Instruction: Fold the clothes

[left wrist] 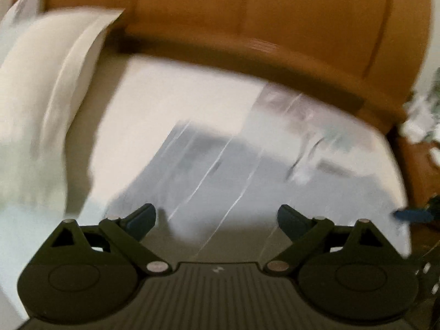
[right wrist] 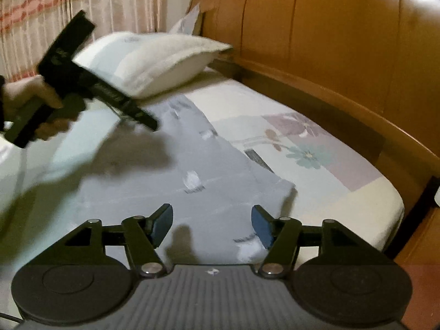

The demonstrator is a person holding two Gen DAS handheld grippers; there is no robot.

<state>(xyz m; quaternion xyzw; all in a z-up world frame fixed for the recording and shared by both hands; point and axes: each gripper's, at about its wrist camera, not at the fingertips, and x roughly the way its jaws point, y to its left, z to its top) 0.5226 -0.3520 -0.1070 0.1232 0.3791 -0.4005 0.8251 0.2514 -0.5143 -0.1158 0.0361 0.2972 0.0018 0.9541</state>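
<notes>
Basically both sets of fingers were released, nothing between them. The right gripper (right wrist: 212,227) had its blue pads spread and hung just above the near end of the grey garment (right wrist: 176,181); no cloth was pinched. The left gripper (left wrist: 216,220) was likewise spread wide over the same grey cloth (left wrist: 209,170), empty; in the right wrist view it showed as a dark blurred tool (right wrist: 90,88) in the person's hand (right wrist: 33,101), over the garment's far left part.

The garment lay flat on the bed, a long grey piece with small pale printed marks, running from near the pillow (right wrist: 154,60) toward the camera; its right edge looked doubled over near the floral patch. How far the fold had got, I couldn't tell.

Risks, as I judged them:
- Left view was heavily smeared, so a grab from there could land off the hem and catch one layer only, or the sheet under it.
- Garment and bedsheet (right wrist: 316,148) were both pale and soft; fingers closing low could take both and drag the sheet up.
- The doubled right edge could slide open if one end got lifted alone.

Surface: a mattress with a patchwork floral sheet, soft, so it would give under pressure. Room: an orange-brown wooden headboard (right wrist: 330,41) curved round the far side, striped pink curtains (right wrist: 68,8) at back left, dim warm light.
</notes>
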